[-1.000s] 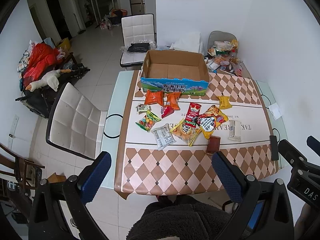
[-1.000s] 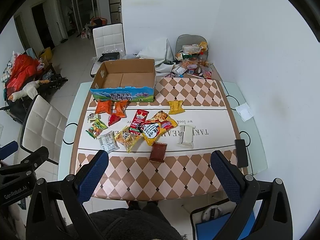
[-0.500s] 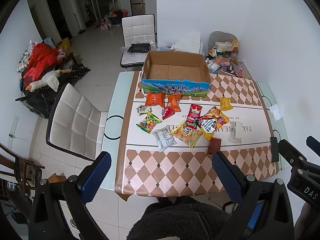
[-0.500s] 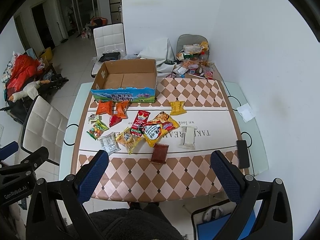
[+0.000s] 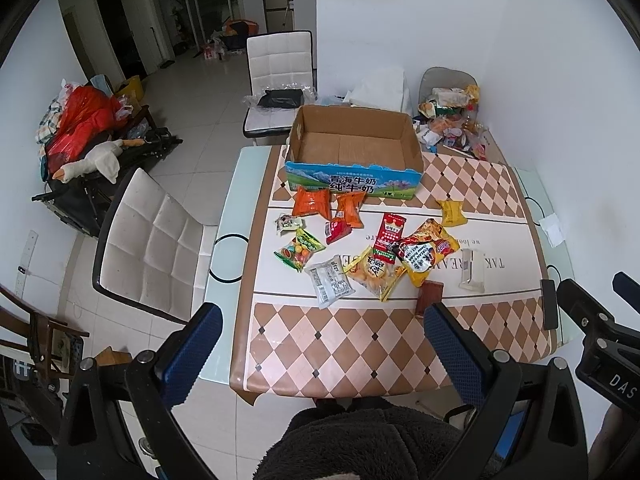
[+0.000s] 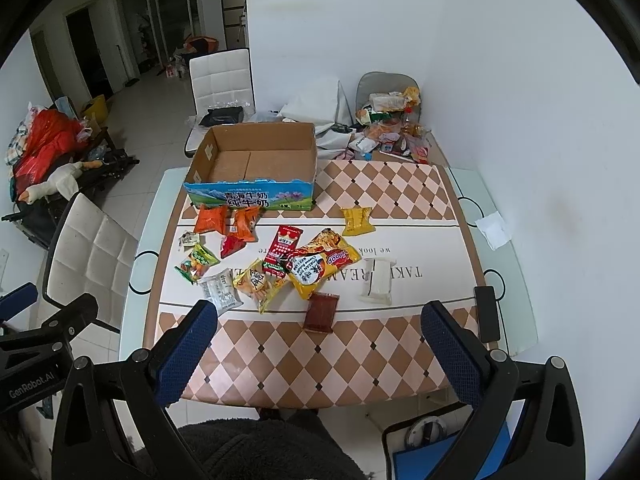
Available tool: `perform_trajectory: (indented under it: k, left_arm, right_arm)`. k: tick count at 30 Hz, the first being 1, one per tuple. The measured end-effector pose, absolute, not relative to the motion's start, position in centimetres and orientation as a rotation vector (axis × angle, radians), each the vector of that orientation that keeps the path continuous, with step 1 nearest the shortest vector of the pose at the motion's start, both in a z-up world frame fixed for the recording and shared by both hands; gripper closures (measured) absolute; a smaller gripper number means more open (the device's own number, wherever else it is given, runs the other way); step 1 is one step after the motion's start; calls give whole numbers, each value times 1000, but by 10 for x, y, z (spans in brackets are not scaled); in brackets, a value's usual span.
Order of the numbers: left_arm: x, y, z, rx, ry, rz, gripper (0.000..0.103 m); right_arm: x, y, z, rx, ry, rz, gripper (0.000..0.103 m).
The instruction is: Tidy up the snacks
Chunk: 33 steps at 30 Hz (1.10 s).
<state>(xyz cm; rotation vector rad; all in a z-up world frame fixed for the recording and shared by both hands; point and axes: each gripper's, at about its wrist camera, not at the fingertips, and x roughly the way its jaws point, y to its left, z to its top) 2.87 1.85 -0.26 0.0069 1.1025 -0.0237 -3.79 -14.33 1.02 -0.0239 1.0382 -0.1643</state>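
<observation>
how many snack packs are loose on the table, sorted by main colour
orange packs: 2
red packs: 2
yellow packs: 3
green packs: 1
white or pale packs: 3
brown packs: 1
total: 12, none yet in the cardboard box

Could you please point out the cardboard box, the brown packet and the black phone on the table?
cardboard box (image 6: 256, 166): right wrist view, inside floor.
brown packet (image 6: 321, 312): right wrist view, packet centre.
black phone (image 6: 487, 313): right wrist view, screen middle.
</observation>
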Motion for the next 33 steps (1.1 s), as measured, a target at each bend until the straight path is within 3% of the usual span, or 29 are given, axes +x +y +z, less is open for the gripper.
perform_trajectory:
  k: [33]
  left_arm:
    - [49,26,6,0,1100,-29,0]
  right_arm:
    - [-41,-141,6,-12,1039,-153,0]
